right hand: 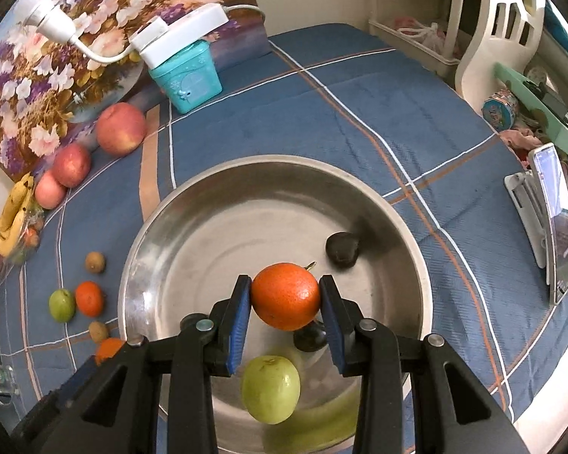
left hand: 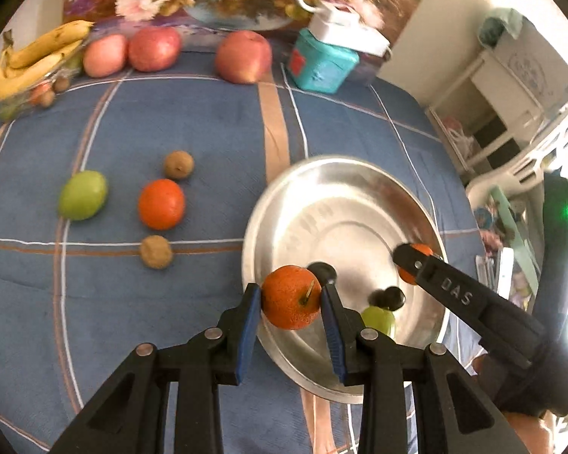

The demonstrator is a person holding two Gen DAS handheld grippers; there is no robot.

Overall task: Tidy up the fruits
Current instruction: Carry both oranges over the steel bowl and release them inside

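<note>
Left gripper (left hand: pixel 291 299) is clamped on an orange (left hand: pixel 291 297), blue pads touching both its sides, stem facing the camera; it hangs over the near-left rim of the steel bowl (left hand: pixel 284 204); right gripper (right hand: pixel 286 299) is clamped on a second orange (right hand: pixel 286 296), held above the bowl's interior; in the left view its black finger reaches in from the right with that orange at its tip. Inside the bowl: a green fruit (right hand: pixel 270 389) near the front wall and two dark round fruits (right hand: pixel 342 248), one partly hidden under the held orange. On the blue checked cloth (left hand: pixel 170 121) left of the bowl, well apart from it: a loose orange (left hand: pixel 161 204), a green fruit (left hand: pixel 82 195), two small brown fruits (left hand: pixel 178 165) either side of the orange. Back edge: three red apples (left hand: pixel 154 48), a banana bunch (left hand: pixel 34 58) at far left, a teal box (left hand: pixel 320 64) with a white power strip on top, against a floral backdrop.
</note>
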